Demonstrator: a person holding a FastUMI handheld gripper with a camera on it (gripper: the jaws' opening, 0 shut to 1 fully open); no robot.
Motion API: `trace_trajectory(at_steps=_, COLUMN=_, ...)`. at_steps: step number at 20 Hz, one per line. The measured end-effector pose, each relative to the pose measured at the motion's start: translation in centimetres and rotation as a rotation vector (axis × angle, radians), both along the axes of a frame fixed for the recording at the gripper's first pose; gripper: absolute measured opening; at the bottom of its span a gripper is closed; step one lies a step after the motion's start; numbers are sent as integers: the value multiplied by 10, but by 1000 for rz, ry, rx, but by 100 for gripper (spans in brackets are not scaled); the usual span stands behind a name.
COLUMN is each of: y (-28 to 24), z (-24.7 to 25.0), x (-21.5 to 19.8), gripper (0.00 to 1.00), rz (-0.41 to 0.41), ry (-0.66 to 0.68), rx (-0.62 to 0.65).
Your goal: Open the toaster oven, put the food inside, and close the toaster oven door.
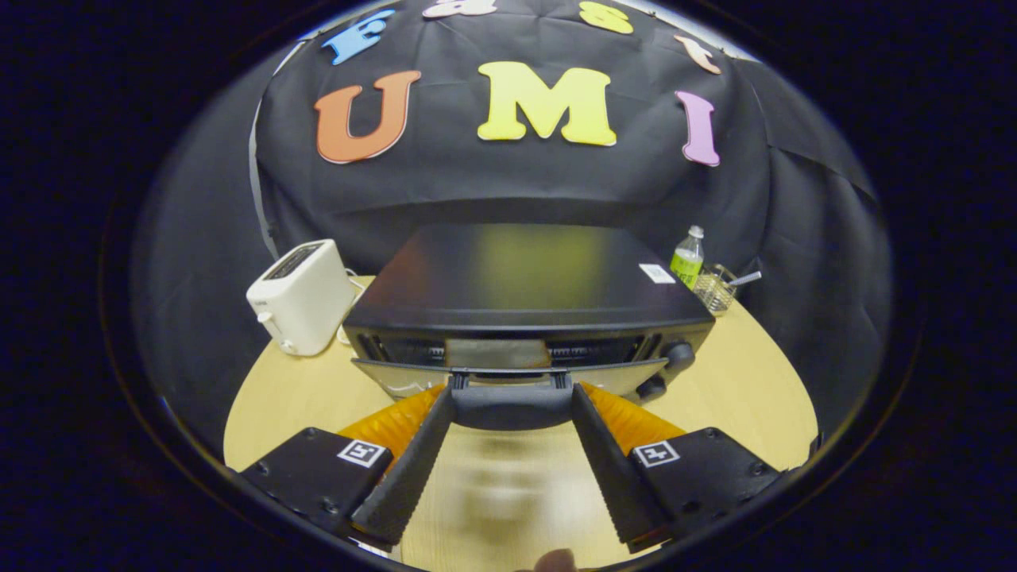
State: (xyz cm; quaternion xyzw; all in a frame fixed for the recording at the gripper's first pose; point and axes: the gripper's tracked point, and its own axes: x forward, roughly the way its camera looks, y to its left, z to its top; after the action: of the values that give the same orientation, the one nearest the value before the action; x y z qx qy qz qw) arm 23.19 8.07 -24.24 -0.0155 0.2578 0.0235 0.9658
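A black toaster oven [516, 278] stands on the round wooden table [739, 381], just ahead of me. Its glass door [397, 380] is tilted a little out from the top, leaving a narrow gap into the dark inside. The dark door handle [512, 413] lies crosswise between my fingertips. My gripper [512, 397] is spread wide, one fingertip at each end of the handle. Whether the tips press on it I cannot tell. A blurred pale patch on the table [493, 485] lies between the fingers, too smeared to name.
A white slot toaster [302, 298] sits left of the oven. Behind the oven's right corner stand a green-labelled bottle [688, 258] and a small wire basket [715, 290]. The oven's knobs [679, 355] are on its right front.
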Motion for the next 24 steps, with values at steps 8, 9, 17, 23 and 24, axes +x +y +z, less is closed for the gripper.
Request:
trace_trajectory(at_steps=8, y=4, z=107, x=-24, gripper=98, rz=5, ry=-185, rx=60)
trace_trajectory(at_steps=9, y=4, z=120, x=-34, gripper=98, rz=5, ry=-209, rx=71)
trace_trajectory(at_steps=17, y=-15, z=217, x=-142, gripper=98, rz=18, ry=-381, rx=84)
trace_trajectory(at_steps=23, y=-26, z=237, x=-223, gripper=98, rz=27, ry=-456, rx=121)
trace_trajectory(at_steps=24, y=-29, z=233, x=-233, gripper=99, rz=27, ry=-458, rx=115)
